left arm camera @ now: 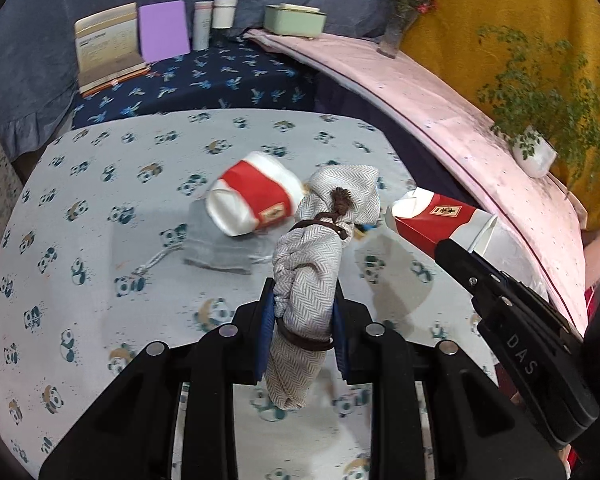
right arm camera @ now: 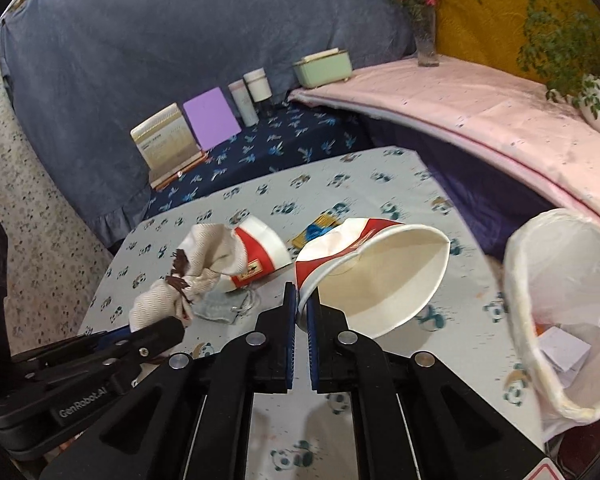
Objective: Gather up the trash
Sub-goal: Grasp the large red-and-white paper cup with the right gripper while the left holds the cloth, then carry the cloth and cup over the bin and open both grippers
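My left gripper (left arm camera: 302, 320) is shut on a beige herringbone cloth pouch (left arm camera: 324, 232) tied with a brown cord, lifted above the panda-print table (left arm camera: 100, 200). The pouch also shows in the right wrist view (right arm camera: 168, 300). My right gripper (right arm camera: 302, 300) is shut on the rim of a crumpled red-and-white paper cup (right arm camera: 380, 276), held above the table; the cup also shows in the left wrist view (left arm camera: 436, 224). A second red-and-white cup (left arm camera: 252, 200) lies on its side on a grey drawstring bag (left arm camera: 216, 248). A white lined trash bin (right arm camera: 564, 312) stands at the right.
A blue-and-yellow scrap (right arm camera: 316, 228) lies on the table behind the cups. A pink-covered shelf (left arm camera: 460, 120) carries a potted plant (left arm camera: 536, 152) and a flower vase (left arm camera: 396, 28). Books, jars and a green box (left arm camera: 294, 20) stand at the back.
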`<state>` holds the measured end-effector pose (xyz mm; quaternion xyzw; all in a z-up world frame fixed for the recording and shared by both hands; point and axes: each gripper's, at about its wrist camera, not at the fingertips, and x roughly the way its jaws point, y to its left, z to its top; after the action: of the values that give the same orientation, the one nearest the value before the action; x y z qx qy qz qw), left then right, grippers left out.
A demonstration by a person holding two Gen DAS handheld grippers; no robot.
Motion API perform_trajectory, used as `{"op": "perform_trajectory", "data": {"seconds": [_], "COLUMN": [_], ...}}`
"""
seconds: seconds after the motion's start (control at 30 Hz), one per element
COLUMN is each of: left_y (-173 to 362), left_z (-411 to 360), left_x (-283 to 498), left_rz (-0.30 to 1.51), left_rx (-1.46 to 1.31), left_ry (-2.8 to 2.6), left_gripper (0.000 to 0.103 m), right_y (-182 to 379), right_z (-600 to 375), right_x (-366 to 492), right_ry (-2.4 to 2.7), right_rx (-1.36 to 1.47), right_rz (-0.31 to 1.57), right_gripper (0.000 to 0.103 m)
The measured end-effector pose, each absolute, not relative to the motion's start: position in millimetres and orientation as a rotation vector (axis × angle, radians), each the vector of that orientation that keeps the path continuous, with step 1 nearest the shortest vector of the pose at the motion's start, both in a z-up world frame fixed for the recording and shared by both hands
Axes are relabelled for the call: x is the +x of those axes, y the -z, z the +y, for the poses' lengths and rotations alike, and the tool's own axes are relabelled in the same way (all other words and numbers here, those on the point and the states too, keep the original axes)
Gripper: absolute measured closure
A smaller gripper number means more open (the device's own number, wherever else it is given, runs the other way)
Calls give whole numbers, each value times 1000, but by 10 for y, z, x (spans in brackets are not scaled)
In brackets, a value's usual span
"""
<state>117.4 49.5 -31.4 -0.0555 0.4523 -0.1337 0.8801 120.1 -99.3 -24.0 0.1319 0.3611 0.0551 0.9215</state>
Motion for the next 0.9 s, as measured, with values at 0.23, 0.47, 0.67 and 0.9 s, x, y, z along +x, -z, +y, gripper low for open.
{"op": "perform_trajectory", "data": {"seconds": [0.23, 0.47, 0.67, 0.9], "left_y": [189, 116, 100, 184], "left_z": [-128, -780, -1363, -1927], "left_x": [1058, 966, 903, 878], "left_rz": [922, 908, 899, 915], "left_rx": [-49, 23, 86, 129], "left_ry": [368, 464, 557, 655], "left_gripper": [79, 79, 79, 78], "right_y": [132, 113, 195, 347], "right_z": [-1498, -2112, -2626, -3024], "right_x": [939, 665, 490, 358], "right_ry": [-24, 85, 183, 268], "right_rx": [295, 331, 377, 407], "right_rz": [695, 667, 664, 679], "right_gripper": [98, 98, 98, 98]}}
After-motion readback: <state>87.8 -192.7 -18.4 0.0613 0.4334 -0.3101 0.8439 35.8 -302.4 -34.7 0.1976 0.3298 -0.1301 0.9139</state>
